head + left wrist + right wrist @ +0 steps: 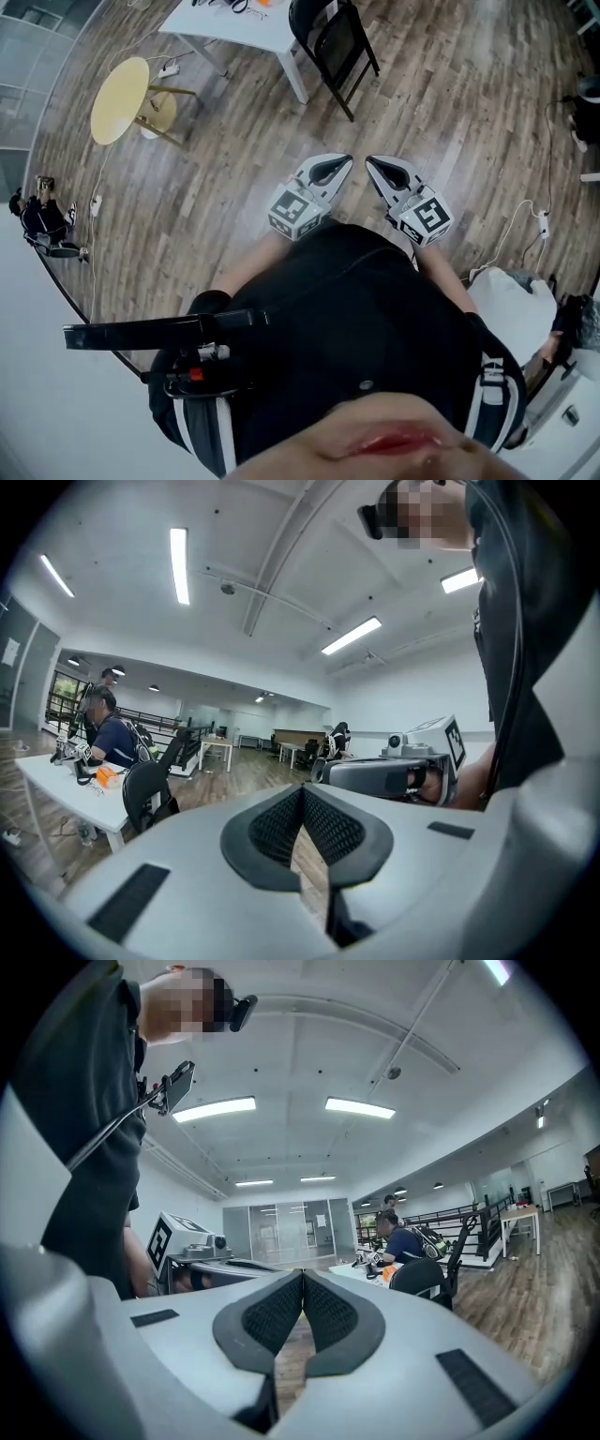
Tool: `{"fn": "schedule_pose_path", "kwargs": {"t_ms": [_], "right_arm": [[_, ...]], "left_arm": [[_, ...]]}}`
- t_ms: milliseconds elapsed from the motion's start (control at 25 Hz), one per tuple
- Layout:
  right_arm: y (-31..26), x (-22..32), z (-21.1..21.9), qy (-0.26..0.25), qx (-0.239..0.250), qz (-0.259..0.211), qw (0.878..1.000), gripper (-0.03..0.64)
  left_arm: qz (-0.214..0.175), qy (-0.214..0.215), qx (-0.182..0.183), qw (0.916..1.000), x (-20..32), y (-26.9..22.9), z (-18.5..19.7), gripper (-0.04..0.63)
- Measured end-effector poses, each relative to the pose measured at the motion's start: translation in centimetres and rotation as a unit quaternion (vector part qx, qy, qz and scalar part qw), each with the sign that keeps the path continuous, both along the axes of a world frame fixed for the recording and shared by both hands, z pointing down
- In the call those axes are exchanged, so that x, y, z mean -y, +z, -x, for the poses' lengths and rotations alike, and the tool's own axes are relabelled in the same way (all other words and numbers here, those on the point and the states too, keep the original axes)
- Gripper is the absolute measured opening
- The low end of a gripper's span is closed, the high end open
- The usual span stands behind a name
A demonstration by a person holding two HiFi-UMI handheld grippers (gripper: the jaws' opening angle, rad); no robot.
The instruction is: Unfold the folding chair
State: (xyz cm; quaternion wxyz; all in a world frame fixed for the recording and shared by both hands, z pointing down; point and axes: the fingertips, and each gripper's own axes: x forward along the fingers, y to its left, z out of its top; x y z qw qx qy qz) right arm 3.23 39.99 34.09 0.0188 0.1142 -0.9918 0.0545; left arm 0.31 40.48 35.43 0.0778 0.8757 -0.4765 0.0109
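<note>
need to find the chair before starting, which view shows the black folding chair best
The head view: the black folding chair shows nearly whole from above, beside the white table. The left gripper view shows only its rounded back, side-on by the table; the right gripper view shows the same, smaller.

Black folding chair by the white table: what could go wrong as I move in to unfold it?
1. The black folding chair looks folded and stands right beside the white table, which carries small items. Swinging it open there could knock the table.
2. The left gripper and right gripper are both shut and empty, well short of the chair. They must open first, and a pinch on its thin frame may slip.
</note>
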Motion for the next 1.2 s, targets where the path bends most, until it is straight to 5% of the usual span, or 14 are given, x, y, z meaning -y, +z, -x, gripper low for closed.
{"fn": "schedule_pose_path", "kwargs": {"t_ms": [560, 1200], "right_arm": [[-1.3, 1.0, 2.6, -0.020, 0.018, -0.020, 0.999, 0.008], [0.4, 8.1, 14.3, 0.014, -0.020, -0.007, 1.000, 0.009]], "left_arm": [[-0.009, -0.032, -0.007, 0.9994, 1.4, -0.7, 3.3, 0.005], [0.003, -0.001, -0.009, 1.0000, 8.7, 0.6, 14.1, 0.005]]}}
